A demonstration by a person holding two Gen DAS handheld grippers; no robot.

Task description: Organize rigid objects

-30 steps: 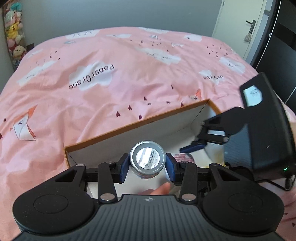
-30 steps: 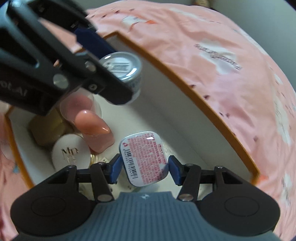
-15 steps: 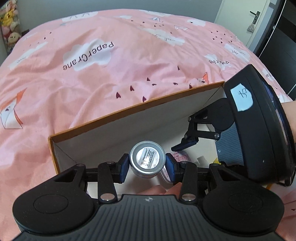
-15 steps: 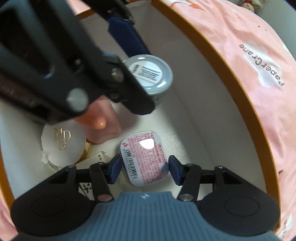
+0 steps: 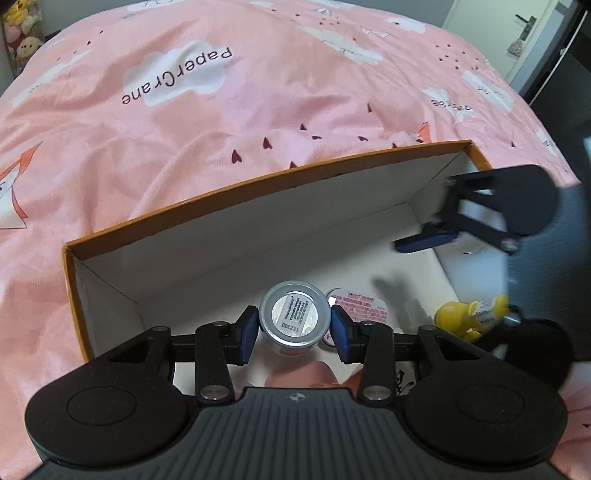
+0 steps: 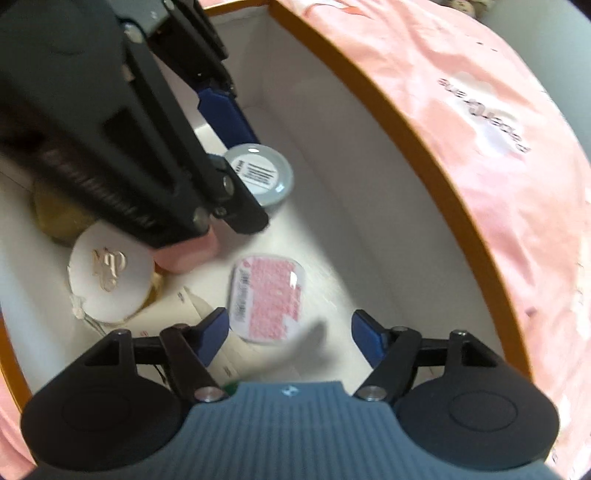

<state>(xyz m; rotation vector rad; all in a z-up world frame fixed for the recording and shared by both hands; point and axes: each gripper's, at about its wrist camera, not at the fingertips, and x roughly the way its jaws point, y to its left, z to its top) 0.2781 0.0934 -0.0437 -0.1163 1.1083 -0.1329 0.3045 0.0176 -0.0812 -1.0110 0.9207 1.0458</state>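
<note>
Right claw jaws are opening now; pink-labelled flat case, gripped a second ago, lies free on the box floor between them. Left claw has sunk into the box, clamped on the silver-lidded jar. Step: placing items. Next: lower jar beside case, release.

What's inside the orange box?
Inside the orange box: a silver-lidded jar in the left gripper, a pink-labelled packet, a white compact. The gripper covers more.

Home bedroom – pink bedspread, plush toys, door.
</note>
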